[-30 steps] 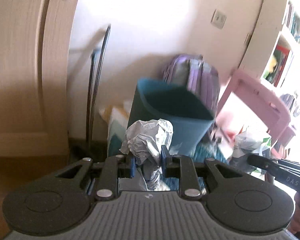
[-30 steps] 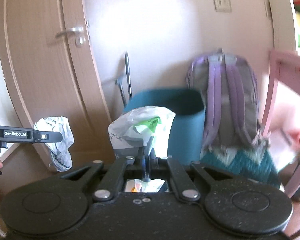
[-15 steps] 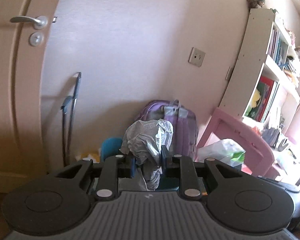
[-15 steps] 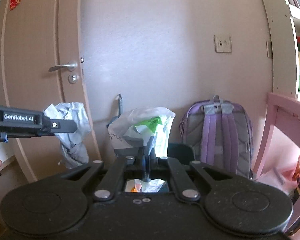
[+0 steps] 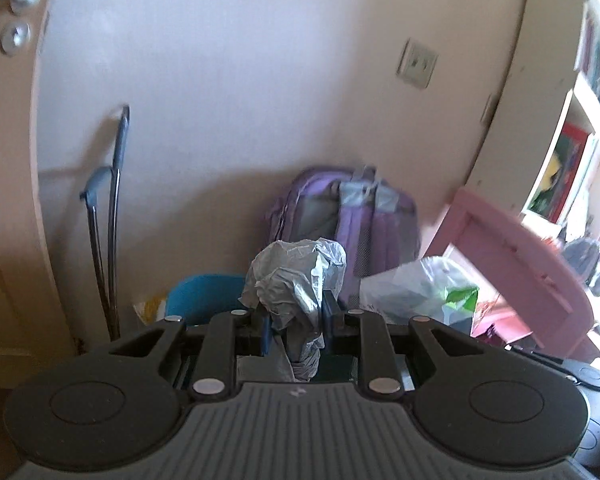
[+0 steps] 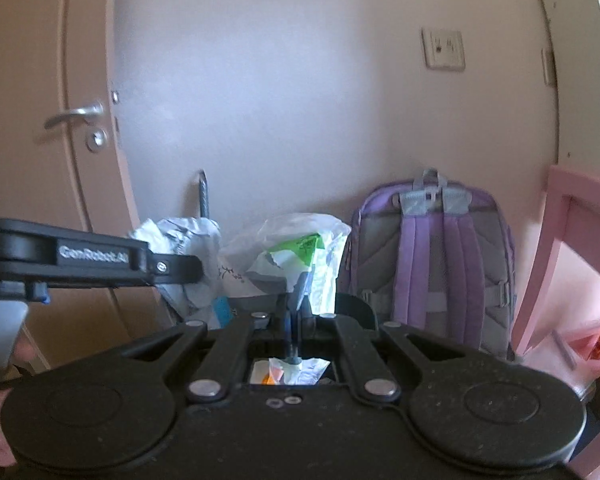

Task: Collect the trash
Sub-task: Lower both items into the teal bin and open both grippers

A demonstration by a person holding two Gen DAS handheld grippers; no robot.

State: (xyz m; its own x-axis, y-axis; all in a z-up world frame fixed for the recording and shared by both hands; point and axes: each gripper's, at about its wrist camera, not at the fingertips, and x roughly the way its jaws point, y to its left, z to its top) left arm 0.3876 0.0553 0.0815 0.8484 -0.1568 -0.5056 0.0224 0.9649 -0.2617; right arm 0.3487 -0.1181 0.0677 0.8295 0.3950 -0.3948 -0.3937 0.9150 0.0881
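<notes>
Left gripper (image 5: 296, 324), angled slightly downward, pinched crumpled grey plastic (image 5: 300, 280); right gripper (image 6: 296, 316) pinched a clear bag (image 6: 292, 256). Teal bin (image 5: 204, 296), apparently, had dropped lower in view.

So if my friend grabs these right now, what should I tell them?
Left hand-held gripper: shut on the crumpled grey bag.
Right hand-held gripper: shut on the clear plastic bag with green scraps inside.
Both bags are held up in the air, in front of the wall.
The teal bin sits low by the wall, beside the purple backpack.
Done: both bags picked up.
Left: probably carry them off or bin them.
</notes>
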